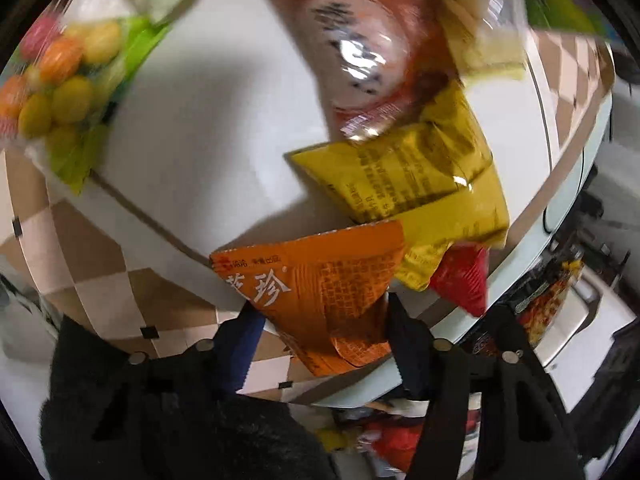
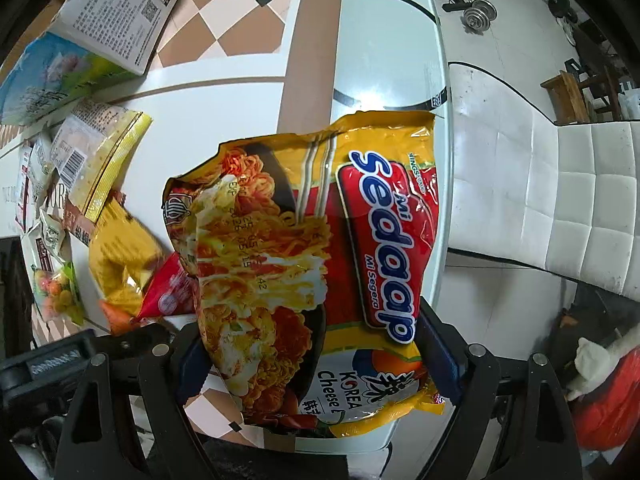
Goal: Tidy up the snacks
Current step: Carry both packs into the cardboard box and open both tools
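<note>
My left gripper [image 1: 320,320] is shut on an orange snack packet [image 1: 320,280] and holds it over the table edge. Beyond it lie a yellow packet [image 1: 420,176], a red packet [image 1: 464,280], a clear orange-red bag [image 1: 360,32] and a bag of coloured candies [image 1: 60,84]. My right gripper [image 2: 312,344] is shut on a yellow Mi Sedaap noodle pack [image 2: 320,248] and holds it above the table's right edge. The snack pile shows at the left of the right wrist view: the yellow packet [image 2: 120,252], the red packet [image 2: 168,288] and the candies [image 2: 56,296].
The table [image 2: 312,60] is white with a brown checked pattern and a rounded edge. A cardboard box [image 2: 116,8] and a blue-green pack [image 2: 52,76] lie at the far left. A white padded chair [image 2: 540,200] stands to the right of the table.
</note>
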